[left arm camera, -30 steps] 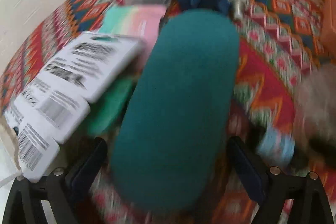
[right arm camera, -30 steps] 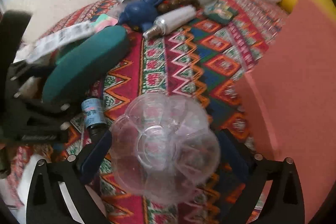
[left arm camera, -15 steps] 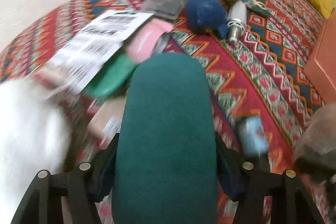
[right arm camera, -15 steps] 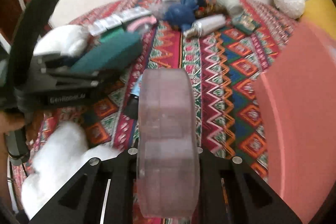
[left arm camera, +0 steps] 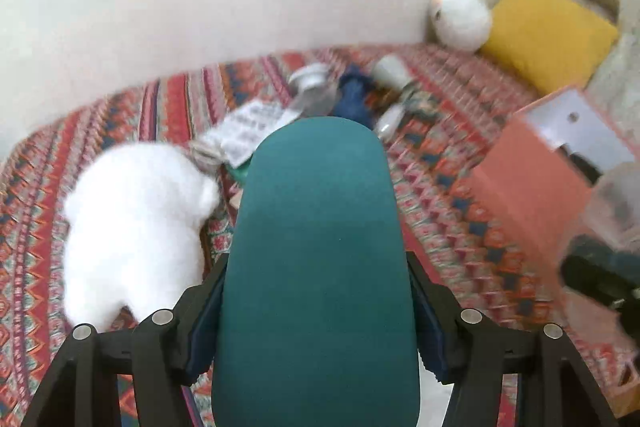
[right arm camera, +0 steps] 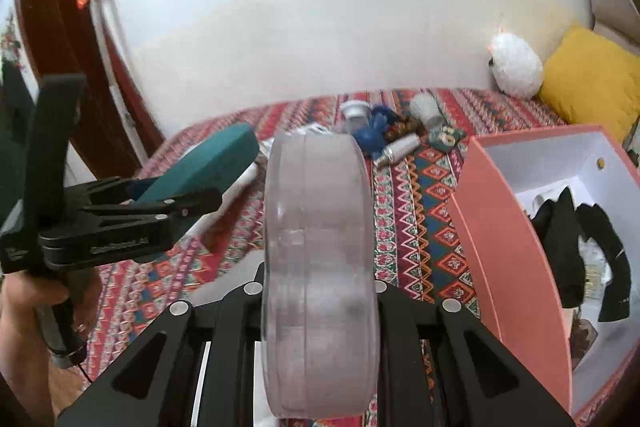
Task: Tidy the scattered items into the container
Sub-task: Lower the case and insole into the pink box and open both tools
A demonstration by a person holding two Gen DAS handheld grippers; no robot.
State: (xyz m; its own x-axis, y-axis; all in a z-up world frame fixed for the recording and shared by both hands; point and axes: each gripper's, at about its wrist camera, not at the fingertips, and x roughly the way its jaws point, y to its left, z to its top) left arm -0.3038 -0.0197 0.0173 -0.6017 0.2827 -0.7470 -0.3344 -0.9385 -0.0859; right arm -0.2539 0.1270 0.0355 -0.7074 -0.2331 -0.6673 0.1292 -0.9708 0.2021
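My left gripper is shut on a long teal case, held up above the patterned bedspread; from the right wrist view the same teal case sticks out of the left gripper. A clear plastic flower-shaped box stands on edge between the fingers of my right gripper, which is shut on it. The pink open box with a white inside sits at the right and holds dark items. A blue toy, a silver tube and jars lie scattered far back.
A white fluffy toy lies on the bedspread at the left. Against the wall sit a white round plush and a yellow cushion. A printed card lies near the scattered items. A hand holds the left gripper's handle.
Both grippers have risen away from the bedspread with their loads. The view has pulled back, so the wall, the cushion and the inside of the pink box now show.
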